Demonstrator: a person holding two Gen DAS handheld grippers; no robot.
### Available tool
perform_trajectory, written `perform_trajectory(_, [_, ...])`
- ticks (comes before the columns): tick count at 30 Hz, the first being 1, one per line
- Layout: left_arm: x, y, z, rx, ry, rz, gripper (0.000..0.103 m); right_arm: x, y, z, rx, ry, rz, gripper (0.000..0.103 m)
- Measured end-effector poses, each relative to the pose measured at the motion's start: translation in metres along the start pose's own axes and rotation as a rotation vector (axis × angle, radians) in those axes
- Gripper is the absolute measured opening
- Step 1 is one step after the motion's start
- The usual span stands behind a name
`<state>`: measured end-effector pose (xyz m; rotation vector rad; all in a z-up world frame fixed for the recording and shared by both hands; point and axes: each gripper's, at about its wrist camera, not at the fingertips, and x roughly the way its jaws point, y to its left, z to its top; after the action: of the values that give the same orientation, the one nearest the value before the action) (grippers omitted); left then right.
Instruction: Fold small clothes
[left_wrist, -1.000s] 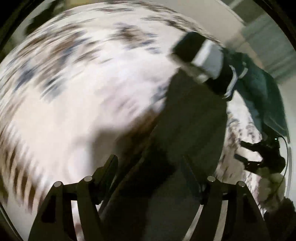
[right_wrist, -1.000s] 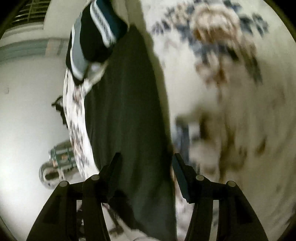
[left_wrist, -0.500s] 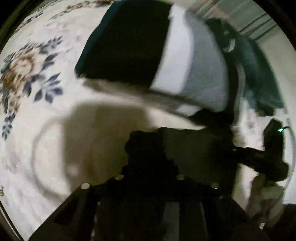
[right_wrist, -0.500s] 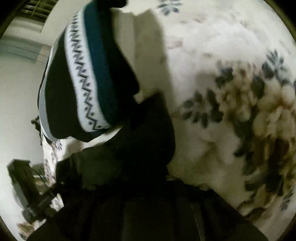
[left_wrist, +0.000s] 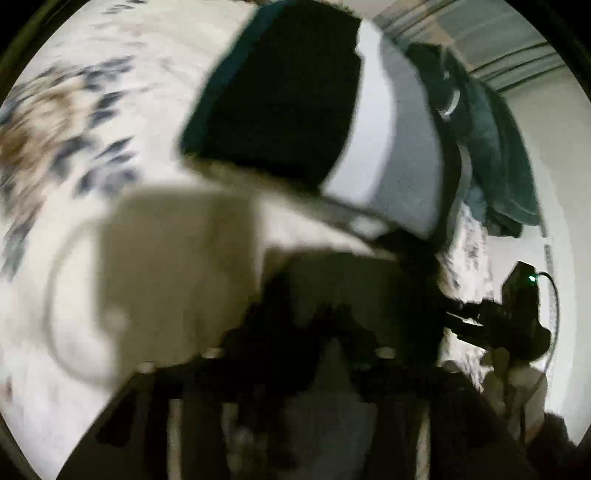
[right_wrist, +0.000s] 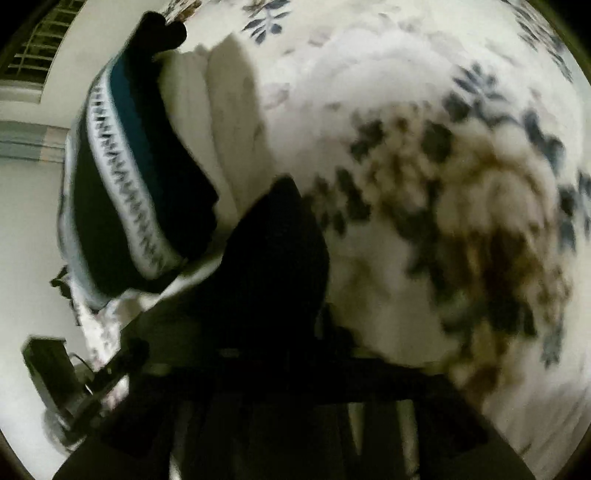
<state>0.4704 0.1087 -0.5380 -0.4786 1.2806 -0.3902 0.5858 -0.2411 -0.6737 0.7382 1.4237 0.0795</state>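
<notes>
A dark garment (left_wrist: 343, 280) lies bunched on the floral bedsheet (left_wrist: 74, 258), right at my left gripper (left_wrist: 299, 332). The left jaws are opening, with the dark cloth still lying across the fingertips. In the right wrist view the same dark garment (right_wrist: 277, 258) is heaped in front of my right gripper (right_wrist: 284, 354). The right jaws are opening too, with cloth between them, and the picture there is dark and blurred. Behind the garment sits a folded pile of clothes (left_wrist: 280, 92), black, teal, white and grey, with a zigzag band (right_wrist: 125, 192).
A dark green garment (left_wrist: 506, 155) hangs over the bed's far right edge. The bedsheet (right_wrist: 461, 184) spreads wide beside the garment. The other gripper (left_wrist: 465, 314) shows at the right, and at the lower left (right_wrist: 122, 365) in the right wrist view. Pale floor lies beyond the bed.
Both grippers shut on the long dark garment and carried it toward the folded pile, so it now lies doubled up. Both pairs of jaws have since spread apart.
</notes>
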Motion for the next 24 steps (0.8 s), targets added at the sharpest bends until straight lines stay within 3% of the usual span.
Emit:
perform_trajectory(3, [-0.035,0.003,-0.056,0.01,-0.016,0.032,0.06,-0.016,-0.01,-0.048,-0.039,0.079,0.008,0.056])
perform_trajectory(6, [-0.041,0.001,-0.129,0.056,0.051,0.18,0.06,-0.021,-0.02,-0.107,-0.082,0.184,-0.029,0.055])
perform_trajectory(8, [-0.027,0.003,-0.186,0.041,0.153,0.294,0.06,-0.02,-0.028,-0.158,-0.132,0.26,-0.082,0.055])
perform_trajectory(11, [-0.033,0.011,-0.251,0.016,0.187,0.361,0.06,-0.009,-0.048,-0.228,-0.165,0.36,-0.121,0.056])
perform_trajectory(14, [-0.065,0.013,-0.31,-0.018,0.192,0.378,0.059,0.0,-0.08,-0.298,-0.108,0.446,-0.113,0.056])
perform_trajectory(17, [-0.094,0.02,-0.345,-0.095,0.179,0.349,0.06,-0.005,-0.11,-0.354,-0.016,0.46,-0.061,0.056])
perform_trajectory(21, [-0.113,0.039,-0.381,-0.195,0.172,0.306,0.059,0.002,-0.132,-0.405,0.07,0.46,0.019,0.056])
perform_trajectory(24, [-0.115,0.043,-0.396,-0.219,0.16,0.279,0.06,0.011,-0.131,-0.419,0.088,0.437,0.079,0.053])
